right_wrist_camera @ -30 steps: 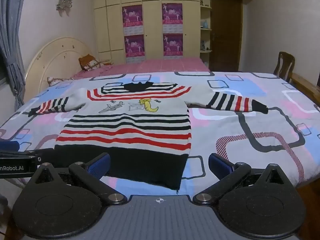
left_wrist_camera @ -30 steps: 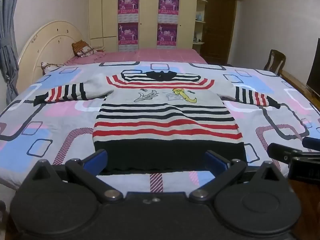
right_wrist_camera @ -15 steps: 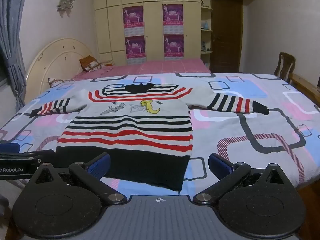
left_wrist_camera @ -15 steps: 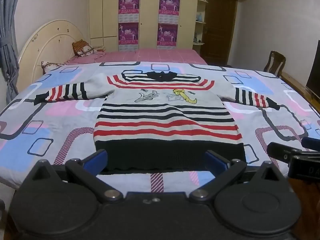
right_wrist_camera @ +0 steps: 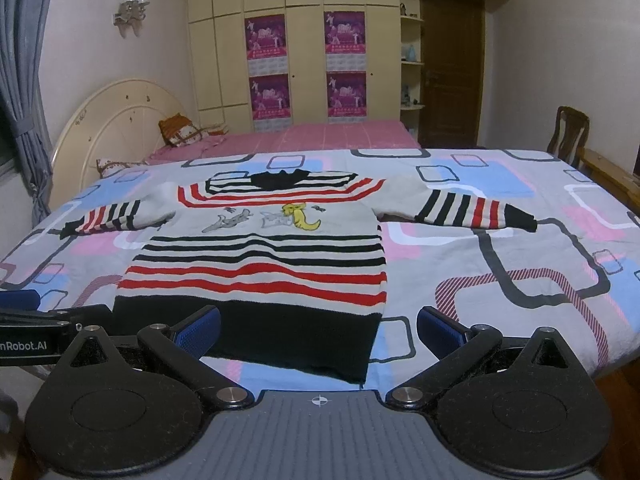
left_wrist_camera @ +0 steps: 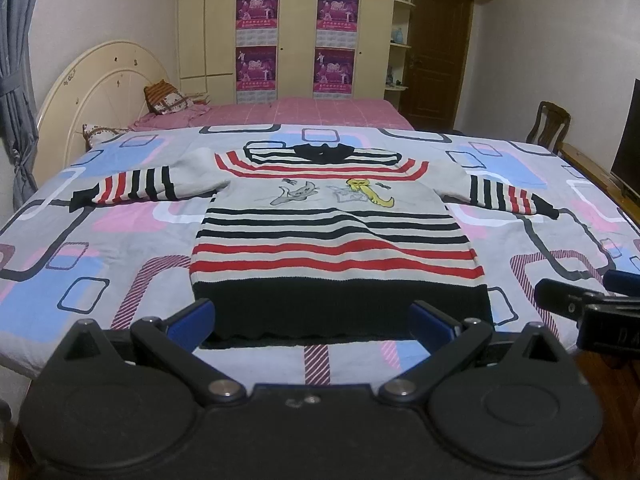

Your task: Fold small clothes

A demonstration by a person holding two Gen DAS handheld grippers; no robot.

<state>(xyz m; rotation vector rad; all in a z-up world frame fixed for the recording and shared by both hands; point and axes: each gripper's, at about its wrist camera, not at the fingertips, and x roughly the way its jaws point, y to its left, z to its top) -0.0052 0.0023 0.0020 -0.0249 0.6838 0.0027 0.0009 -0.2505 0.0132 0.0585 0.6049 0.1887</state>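
Both grippers hang at the near edge of the bed, fingers spread wide and holding nothing. The left gripper (left_wrist_camera: 312,320) faces the black hem of the sweater (left_wrist_camera: 336,232) squarely; the right gripper (right_wrist_camera: 318,330) sits off the hem's right corner, its left finger (right_wrist_camera: 198,326) in line with the hem. The sweater lies flat, face up, on the patterned bedspread (left_wrist_camera: 100,248), both striped sleeves stretched out sideways, collar pointing away towards the pink bed (left_wrist_camera: 304,110) and wardrobe (left_wrist_camera: 296,28) beyond.
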